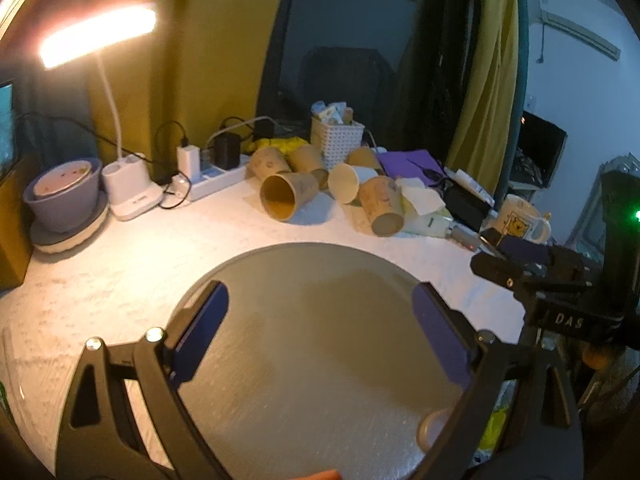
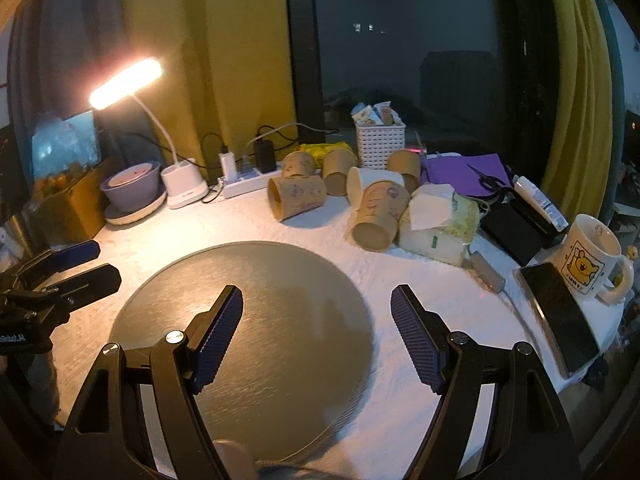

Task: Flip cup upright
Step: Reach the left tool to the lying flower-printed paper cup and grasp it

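We see the paper cups [image 2: 298, 197] lying tipped over in a loose heap on the white table [image 2: 240, 224], just beyond the far edge of the round grey mat [image 2: 248, 320], which we take as our landmark. The nearest cup on the left of the heap [image 1: 289, 195] lies on its side with its open mouth turned toward the mat's left side, and another brown cup [image 2: 380, 216] lies beyond the mat's far right edge with its base end toward us; a white-lined cup [image 2: 372, 186] rests between them, and more cups lie behind. None of them stands upright. Over the mat hangs our left gripper [image 1: 320, 308], its blue-padded fingers spread wide with nothing between them. Our right gripper [image 2: 317, 308] hovers over the mat's right half, its fingers likewise wide apart and holding nothing; in its view the left gripper's fingertips show off the mat's left edge. Behind the heap, farther from the mat, stands a white basket [image 2: 380, 145] stuffed with packets. Beyond the mat to the left, a lit desk lamp [image 2: 126, 83], a power strip [image 2: 246, 186] and a purple bowl [image 2: 132, 186] line the back. To the mat's right lie a tissue pack [image 2: 438, 222], a phone [image 2: 560, 316] and a bear mug [image 2: 592, 264].
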Motion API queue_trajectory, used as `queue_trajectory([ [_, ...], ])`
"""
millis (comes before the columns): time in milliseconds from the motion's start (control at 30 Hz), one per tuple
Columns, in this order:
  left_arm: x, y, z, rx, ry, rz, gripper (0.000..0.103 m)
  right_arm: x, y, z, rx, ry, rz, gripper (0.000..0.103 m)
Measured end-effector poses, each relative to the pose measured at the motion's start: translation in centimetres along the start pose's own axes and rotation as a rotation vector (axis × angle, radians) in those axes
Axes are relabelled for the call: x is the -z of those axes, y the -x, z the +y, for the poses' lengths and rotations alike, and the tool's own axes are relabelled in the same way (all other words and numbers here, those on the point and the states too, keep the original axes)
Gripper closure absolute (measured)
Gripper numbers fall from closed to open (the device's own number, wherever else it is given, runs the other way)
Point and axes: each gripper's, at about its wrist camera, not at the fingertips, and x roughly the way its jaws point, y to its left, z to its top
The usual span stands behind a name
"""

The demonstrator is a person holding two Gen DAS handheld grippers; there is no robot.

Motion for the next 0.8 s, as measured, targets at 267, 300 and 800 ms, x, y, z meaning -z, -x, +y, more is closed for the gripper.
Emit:
queue_trajectory([
  [267, -1.8, -4.1, -1.7, 0.012, -0.041, 0.06, 0.009, -1.3, -1.7, -3.0, -0.01, -0.007, -0.004, 0.024],
  [300, -2.1, -4.7, -2.0, 0.011, -0.05, 0.065, 0.009, -1.5, -1.9, -3.4, -0.012, -0.008, -0.005, 0.024],
  [800, -5.1, -12.0, -5.4, 0.04, -0.094, 0.129, 0.009, -3.0, -6.1, -8.9, 0.018, -0.049, 0.005, 0.024],
])
